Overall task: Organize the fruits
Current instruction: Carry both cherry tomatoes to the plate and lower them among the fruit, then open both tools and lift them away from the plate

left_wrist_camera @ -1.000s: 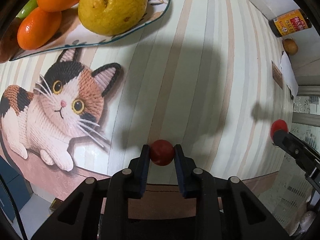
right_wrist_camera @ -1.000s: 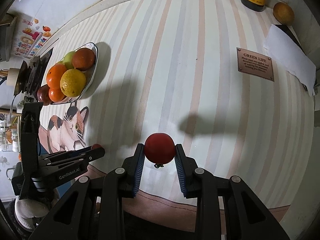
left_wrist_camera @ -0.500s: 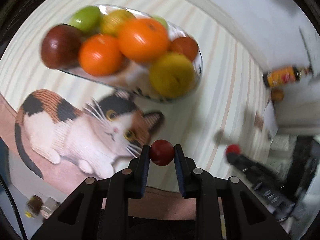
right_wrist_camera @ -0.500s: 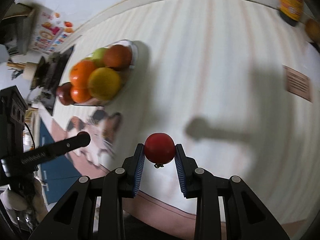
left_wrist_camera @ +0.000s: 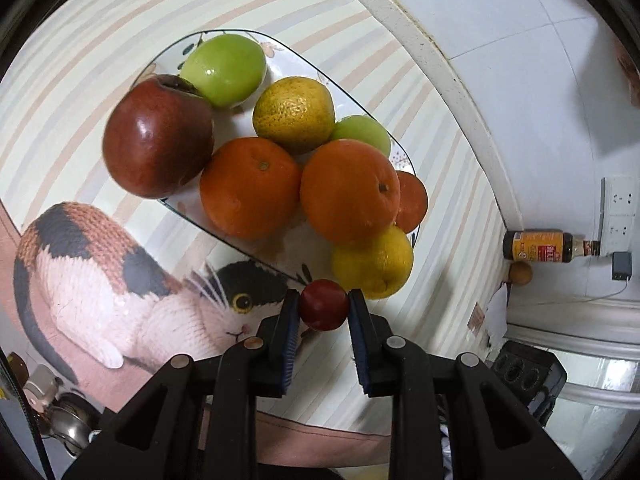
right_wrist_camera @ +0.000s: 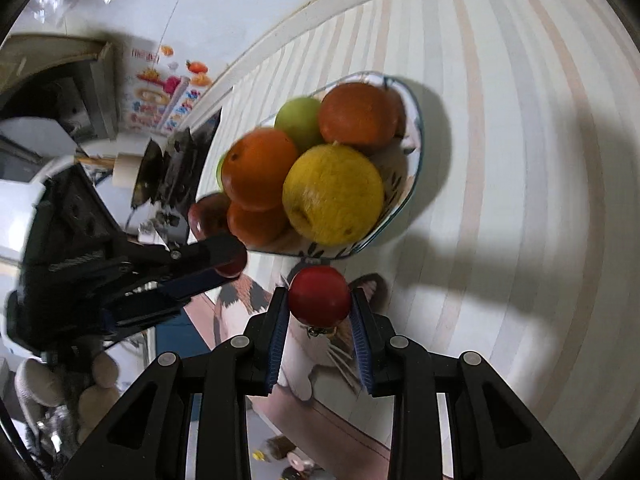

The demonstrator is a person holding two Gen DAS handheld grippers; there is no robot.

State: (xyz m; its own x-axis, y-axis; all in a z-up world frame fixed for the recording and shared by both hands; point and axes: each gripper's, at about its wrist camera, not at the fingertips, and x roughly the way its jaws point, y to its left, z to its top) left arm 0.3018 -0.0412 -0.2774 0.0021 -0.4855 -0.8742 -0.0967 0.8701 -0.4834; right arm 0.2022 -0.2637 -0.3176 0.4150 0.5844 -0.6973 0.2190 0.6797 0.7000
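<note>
My left gripper [left_wrist_camera: 323, 307] is shut on a small dark red fruit [left_wrist_camera: 324, 305] and holds it just in front of the near rim of a white patterned plate [left_wrist_camera: 168, 60]. The plate is piled with a dark red apple [left_wrist_camera: 158, 138], oranges [left_wrist_camera: 250, 186], a green apple [left_wrist_camera: 224, 69] and yellow citrus [left_wrist_camera: 372, 262]. My right gripper [right_wrist_camera: 319, 300] is shut on a red tomato [right_wrist_camera: 319, 296] close to the same plate [right_wrist_camera: 414, 148]. The left gripper [right_wrist_camera: 224, 262] with its red fruit shows at left in the right wrist view.
A striped tablecloth with a calico cat picture [left_wrist_camera: 120, 280] covers the table. A dark sauce bottle [left_wrist_camera: 540, 246] and a small brown fruit [left_wrist_camera: 520, 274] stand by the white wall at far right. Kitchen clutter [right_wrist_camera: 152, 160] lies beyond the plate.
Both grippers have moved toward the fruit plate, still holding their red fruits. The plate now fills the left wrist view and sits close ahead in the right wrist view.
</note>
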